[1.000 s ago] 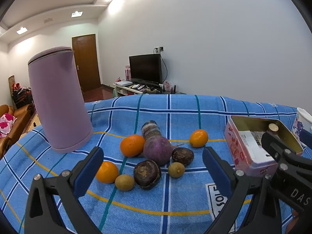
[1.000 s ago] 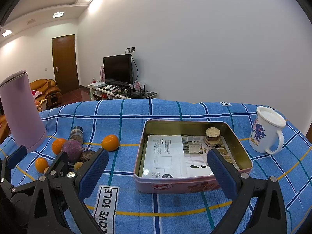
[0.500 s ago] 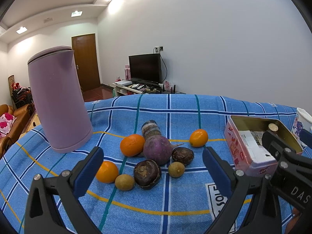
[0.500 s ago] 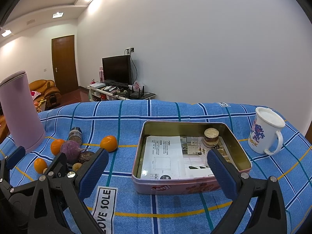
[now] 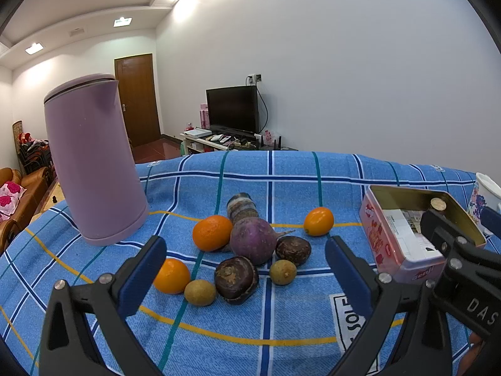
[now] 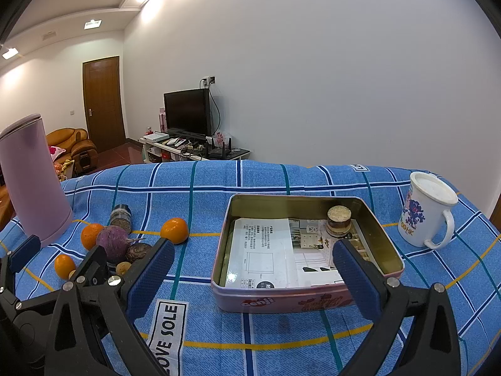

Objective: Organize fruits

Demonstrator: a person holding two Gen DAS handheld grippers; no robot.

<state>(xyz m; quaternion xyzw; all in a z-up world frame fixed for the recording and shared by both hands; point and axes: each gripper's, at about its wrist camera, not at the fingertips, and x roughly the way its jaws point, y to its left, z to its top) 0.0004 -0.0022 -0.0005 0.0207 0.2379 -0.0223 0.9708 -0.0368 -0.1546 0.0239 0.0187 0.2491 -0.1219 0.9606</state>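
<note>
A cluster of fruit lies on the blue checked cloth: three oranges (image 5: 212, 232), (image 5: 318, 221), (image 5: 171, 275), a purple round one (image 5: 253, 240), two dark brown ones (image 5: 236, 279), (image 5: 293, 249) and two small yellow-brown ones (image 5: 199, 292), (image 5: 282, 272). My left gripper (image 5: 244, 277) is open and empty, just short of the cluster. My right gripper (image 6: 252, 277) is open and empty in front of the pink tin (image 6: 300, 299), which holds papers and a small jar (image 6: 338, 221). The fruit also shows at left in the right wrist view (image 6: 114, 242).
A tall lilac kettle (image 5: 92, 163) stands behind the fruit at left. A small jar (image 5: 240, 207) lies on its side behind the purple fruit. A white mug (image 6: 426, 208) stands right of the tin. The cloth's far edge drops off toward the room.
Both grippers have shifted very slightly; the views are nearly the same. Nothing on the cloth has moved.
</note>
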